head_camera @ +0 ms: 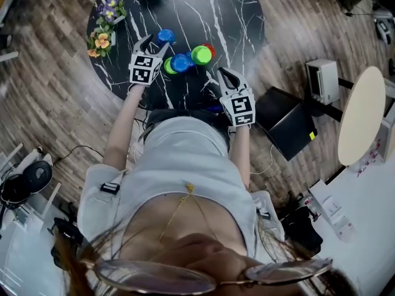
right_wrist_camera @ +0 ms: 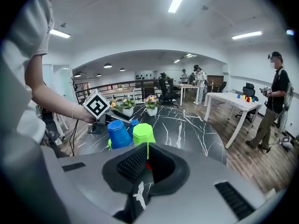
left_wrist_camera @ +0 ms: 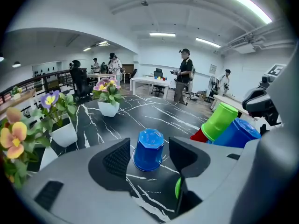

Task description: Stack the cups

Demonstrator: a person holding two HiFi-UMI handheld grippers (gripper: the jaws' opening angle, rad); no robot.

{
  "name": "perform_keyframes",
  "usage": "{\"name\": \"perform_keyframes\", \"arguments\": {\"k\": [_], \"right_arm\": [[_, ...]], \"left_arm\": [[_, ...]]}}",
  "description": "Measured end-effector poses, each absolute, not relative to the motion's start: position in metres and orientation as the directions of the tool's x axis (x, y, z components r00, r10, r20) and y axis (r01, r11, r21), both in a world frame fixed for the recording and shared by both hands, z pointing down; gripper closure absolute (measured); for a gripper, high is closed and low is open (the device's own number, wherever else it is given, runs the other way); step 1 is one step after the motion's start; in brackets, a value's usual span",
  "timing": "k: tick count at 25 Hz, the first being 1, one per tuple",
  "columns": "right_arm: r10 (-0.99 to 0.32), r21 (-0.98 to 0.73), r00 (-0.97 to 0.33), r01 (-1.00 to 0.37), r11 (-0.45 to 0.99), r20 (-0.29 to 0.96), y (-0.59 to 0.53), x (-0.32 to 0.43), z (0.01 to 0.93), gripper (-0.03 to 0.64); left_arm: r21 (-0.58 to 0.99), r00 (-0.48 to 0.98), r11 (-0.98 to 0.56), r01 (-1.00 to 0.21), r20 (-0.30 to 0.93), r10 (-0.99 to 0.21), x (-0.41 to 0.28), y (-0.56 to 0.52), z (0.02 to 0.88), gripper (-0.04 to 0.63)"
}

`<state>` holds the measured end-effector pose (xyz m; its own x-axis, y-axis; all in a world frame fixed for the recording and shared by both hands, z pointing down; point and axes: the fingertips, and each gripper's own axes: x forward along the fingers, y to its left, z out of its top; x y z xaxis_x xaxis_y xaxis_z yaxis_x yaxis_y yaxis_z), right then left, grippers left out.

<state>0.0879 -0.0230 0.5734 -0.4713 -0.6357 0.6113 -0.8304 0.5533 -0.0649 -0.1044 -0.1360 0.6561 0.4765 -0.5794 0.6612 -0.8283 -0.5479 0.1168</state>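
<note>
A small blue cup (head_camera: pixel 165 36) (left_wrist_camera: pixel 148 149) stands upside down on the black marble table (head_camera: pixel 234 17). My left gripper (head_camera: pixel 154 42) (left_wrist_camera: pixel 148 161) is open, its jaws on either side of this cup without touching it. Just right of it is a cluster: a green cup (head_camera: pixel 201 55) (left_wrist_camera: pixel 224 120), a blue cup (head_camera: pixel 180 62) (left_wrist_camera: pixel 240 133), a red cup (head_camera: pixel 210 47) (left_wrist_camera: pixel 200 135) and another green cup (head_camera: pixel 168 66). My right gripper (head_camera: pixel 221 74) (right_wrist_camera: pixel 145 160) is shut and empty near the table's front edge, pointing at the blue cup (right_wrist_camera: pixel 119 134) and green cup (right_wrist_camera: pixel 143 133).
Flower pots (head_camera: pixel 111 10) (head_camera: pixel 100 42) (left_wrist_camera: pixel 108 107) line the table's left and far rim. A black box (head_camera: pixel 285 122) lies on the floor at the right, beside a round beige table (head_camera: pixel 361 116). People stand in the background.
</note>
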Motion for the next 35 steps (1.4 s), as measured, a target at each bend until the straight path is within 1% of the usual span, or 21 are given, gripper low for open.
{"name": "perform_keyframes", "arguments": {"k": [4,14,17,18,19,35], "right_arm": [[-0.636,-0.066,-0.46,-0.838,0.542,0.62,-0.021,0.091,0.577,0.594],[-0.621,-0.068,-0.445,-0.843,0.533,0.645,-0.017,0.093,0.582,0.594],[-0.618,-0.068,-0.444,-0.843,0.534,0.649,-0.016,0.092,0.583,0.594],[-0.617,-0.066,-0.442,-0.843,0.535,0.651,-0.017,0.092,0.583,0.594],[-0.615,-0.064,-0.44,-0.843,0.535,0.654,-0.017,0.092,0.583,0.594],[-0.611,-0.057,-0.457,-0.828,0.558,0.646,-0.017,0.087,0.581,0.594]], "left_arm": [[0.086,0.473,-0.578,-0.811,0.678,-0.563,-0.097,-0.141,0.666,0.322],[0.003,0.448,-0.64,-0.768,0.717,-0.534,-0.088,-0.146,0.679,0.322],[-0.009,0.444,-0.647,-0.763,0.72,-0.533,-0.088,-0.147,0.68,0.325],[-0.012,0.443,-0.648,-0.762,0.719,-0.535,-0.089,-0.148,0.68,0.334],[-0.014,0.443,-0.647,-0.762,0.717,-0.538,-0.089,-0.149,0.68,0.361],[-0.017,0.457,-0.663,-0.749,0.71,-0.535,-0.099,-0.14,0.664,0.362]]}}
